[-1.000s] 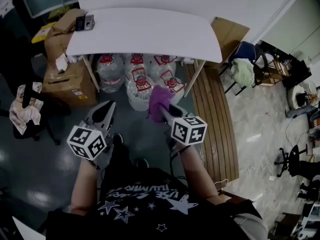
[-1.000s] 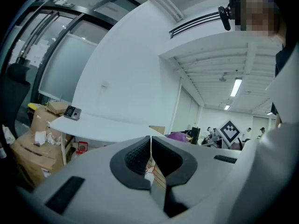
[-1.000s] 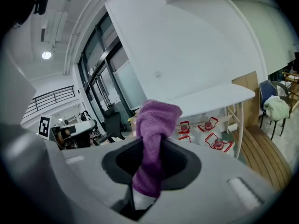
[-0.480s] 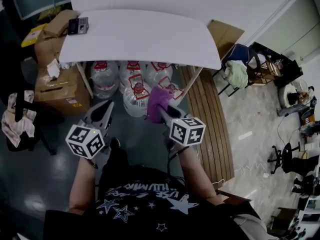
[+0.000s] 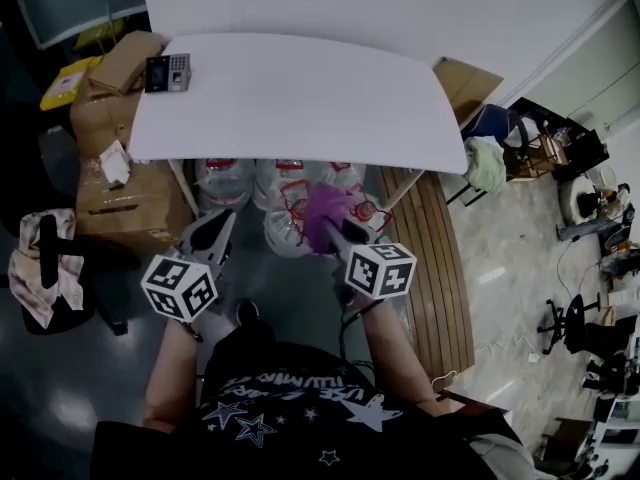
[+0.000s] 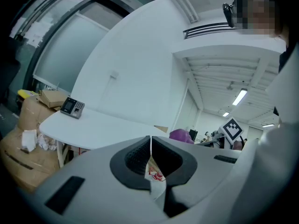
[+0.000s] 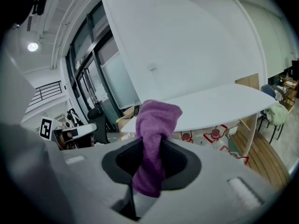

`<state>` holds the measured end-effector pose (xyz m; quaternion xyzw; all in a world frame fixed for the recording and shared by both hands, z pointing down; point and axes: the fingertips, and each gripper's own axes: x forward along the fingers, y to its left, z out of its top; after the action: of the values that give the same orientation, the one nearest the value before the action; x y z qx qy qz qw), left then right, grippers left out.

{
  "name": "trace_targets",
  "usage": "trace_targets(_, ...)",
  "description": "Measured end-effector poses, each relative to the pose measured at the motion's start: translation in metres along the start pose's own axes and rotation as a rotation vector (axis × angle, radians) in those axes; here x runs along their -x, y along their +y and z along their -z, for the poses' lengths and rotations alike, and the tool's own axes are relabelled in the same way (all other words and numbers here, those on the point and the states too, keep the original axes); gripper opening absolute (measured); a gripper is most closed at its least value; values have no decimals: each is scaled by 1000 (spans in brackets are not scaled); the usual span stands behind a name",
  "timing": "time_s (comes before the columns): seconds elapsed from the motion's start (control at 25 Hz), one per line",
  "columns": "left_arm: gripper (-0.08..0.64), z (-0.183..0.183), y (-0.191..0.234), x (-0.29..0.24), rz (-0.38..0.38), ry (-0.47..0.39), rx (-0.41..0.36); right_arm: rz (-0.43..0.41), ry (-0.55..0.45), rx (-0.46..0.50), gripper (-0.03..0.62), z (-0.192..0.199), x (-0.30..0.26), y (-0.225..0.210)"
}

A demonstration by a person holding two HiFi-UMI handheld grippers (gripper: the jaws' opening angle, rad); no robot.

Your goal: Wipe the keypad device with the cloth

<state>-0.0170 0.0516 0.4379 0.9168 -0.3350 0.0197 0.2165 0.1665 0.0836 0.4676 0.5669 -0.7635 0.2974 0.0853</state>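
Nearing the table (image 5: 300,98) — right hand-held gripper (image 5: 328,230) pinching the cloth (image 5: 325,206), left hand-held gripper (image 5: 221,220) pressed together

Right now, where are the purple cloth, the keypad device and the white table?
purple cloth (image 7: 153,146), right gripper view, its pinched middle.
keypad device (image 5: 168,73), head view, its top face.
white table (image 5: 300,93), head view, bare tabletop centre.

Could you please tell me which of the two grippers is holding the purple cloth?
The right gripper: its jaws pinch the purple cloth, whereas the left gripper is shut on nothing.
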Motion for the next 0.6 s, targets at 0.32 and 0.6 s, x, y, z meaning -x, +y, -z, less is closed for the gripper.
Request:
trace_targets(0.32, 17, -17, 65, -7, -7, 15, 40, 19, 41, -15, 97, -14, -61, 16)
trace_targets(0.6, 17, -19, 101, -12, -3, 42, 56, 34, 57, -32, 97, -16, -90, 25)
